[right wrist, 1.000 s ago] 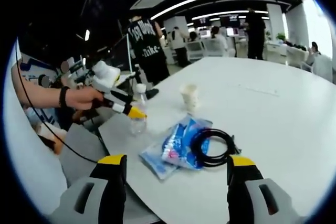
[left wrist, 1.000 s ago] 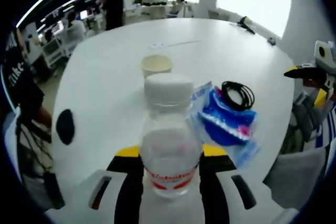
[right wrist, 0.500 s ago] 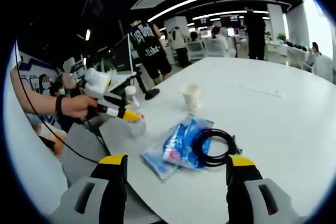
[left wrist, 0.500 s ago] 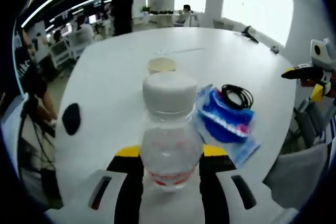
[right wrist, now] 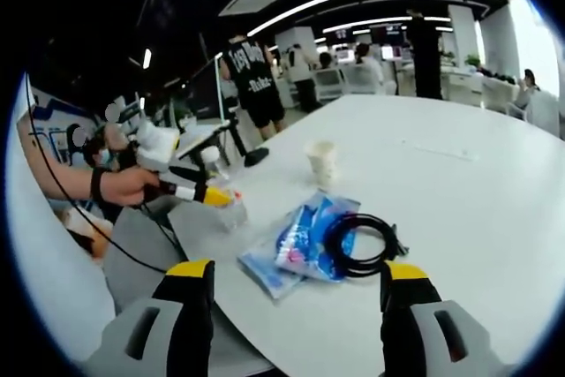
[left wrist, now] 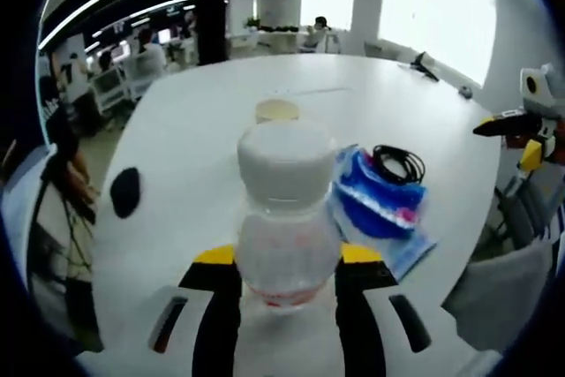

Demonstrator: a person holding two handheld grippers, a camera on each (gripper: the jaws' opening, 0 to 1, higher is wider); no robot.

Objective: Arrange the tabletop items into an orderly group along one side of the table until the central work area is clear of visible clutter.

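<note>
A clear water bottle (left wrist: pixel 284 227) with a white cap stands between the jaws of my left gripper (left wrist: pixel 287 256), which is shut on it at the table's near edge. Beyond it lie a paper cup (left wrist: pixel 277 110), a blue snack packet (left wrist: pixel 378 211) and a black coiled cable (left wrist: pixel 399 163) resting on the packet. My right gripper (right wrist: pixel 296 275) is open, holding nothing, in front of the packet (right wrist: pixel 296 245) and cable (right wrist: pixel 357 243). In the right gripper view a hand holds the left gripper (right wrist: pixel 190 192) on the bottle (right wrist: pixel 225 205) at the left; the cup (right wrist: pixel 322 162) stands farther back.
The white round table (right wrist: pixel 459 192) stretches wide behind the items. A small black object (left wrist: pixel 124 192) lies near its left edge. The right gripper (left wrist: pixel 516 134) hangs off the table's right side. People, desks and chairs fill the room around.
My left gripper has drawn the bottle slightly back and lower toward the table's near edge. The right gripper, packet, cable and cup have stayed put.
</note>
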